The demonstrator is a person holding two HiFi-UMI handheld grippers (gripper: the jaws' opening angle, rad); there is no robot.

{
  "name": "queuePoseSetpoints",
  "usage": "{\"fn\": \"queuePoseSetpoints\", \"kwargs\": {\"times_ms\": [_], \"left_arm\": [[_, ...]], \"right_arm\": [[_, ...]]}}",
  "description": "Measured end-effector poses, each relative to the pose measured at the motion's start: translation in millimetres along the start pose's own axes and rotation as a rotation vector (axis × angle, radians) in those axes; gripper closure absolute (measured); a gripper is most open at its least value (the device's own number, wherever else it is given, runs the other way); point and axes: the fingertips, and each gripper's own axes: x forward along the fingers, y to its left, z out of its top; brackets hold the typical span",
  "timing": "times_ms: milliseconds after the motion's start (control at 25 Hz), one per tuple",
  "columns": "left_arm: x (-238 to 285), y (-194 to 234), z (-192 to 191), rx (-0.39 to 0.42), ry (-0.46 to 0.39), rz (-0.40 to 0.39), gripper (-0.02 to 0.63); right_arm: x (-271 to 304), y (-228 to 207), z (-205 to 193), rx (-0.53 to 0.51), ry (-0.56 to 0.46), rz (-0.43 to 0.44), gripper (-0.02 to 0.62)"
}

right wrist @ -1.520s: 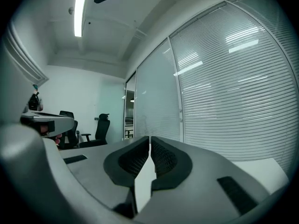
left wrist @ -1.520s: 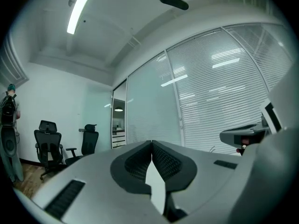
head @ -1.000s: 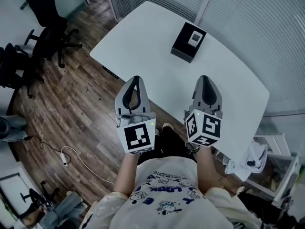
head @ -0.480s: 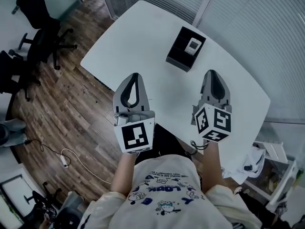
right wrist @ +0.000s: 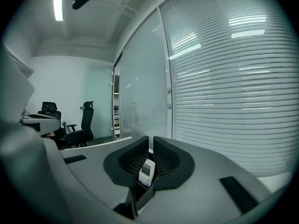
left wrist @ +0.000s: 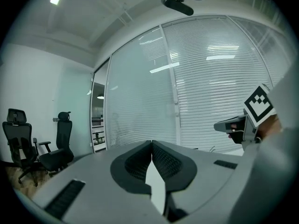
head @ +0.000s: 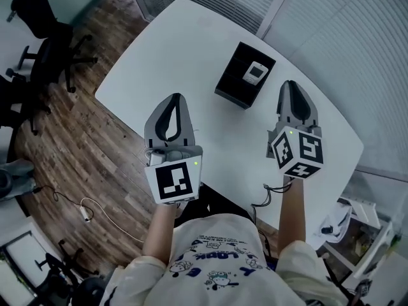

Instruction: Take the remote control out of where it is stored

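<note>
A white remote control (head: 255, 73) stands in a black open box (head: 233, 81) on the white table (head: 172, 43). In the right gripper view the remote (right wrist: 148, 170) rises from the box (right wrist: 142, 192) straight ahead, beyond the jaw tips. My right gripper (head: 292, 83) hovers over the table just right of the box, its jaws shut (right wrist: 150, 138) with nothing between them. My left gripper (head: 176, 96) is to the left of the box and nearer to me, its jaws shut and empty (left wrist: 152, 143).
Black office chairs (head: 38, 24) stand on the wooden floor left of the table. Slatted blinds (right wrist: 233, 78) and a glass wall run behind the table's far edge. A low shelf with clutter (head: 344, 222) sits at the table's right end.
Both grippers have moved forward over the table toward the black box. The right one has drawn level with the box's right side. Jaws look the same throughout.
</note>
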Motion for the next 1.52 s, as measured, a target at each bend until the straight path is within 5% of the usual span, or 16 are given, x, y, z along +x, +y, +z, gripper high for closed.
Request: {"fn": "queuePoseSetpoints", "kwargs": {"times_ms": [480, 600, 1520], "left_arm": [[60.1, -36.7, -33.1, -0.007, 0.059, -0.036, 0.592], [71.6, -38.3, -46.4, -0.003, 0.08, -0.042, 0.592], [109.6, -43.9, -100.2, -0.012, 0.18, -0.075, 0.592]], "right_arm": [[63.7, -28.5, -52.5, 0.014, 0.116, 0.106, 0.554], [75.7, -24.8, -70.3, 0.017, 0.154, 0.134, 0.421], [128.6, 2.6, -118.9, -0.099, 0.277, 0.291, 0.374]]}}
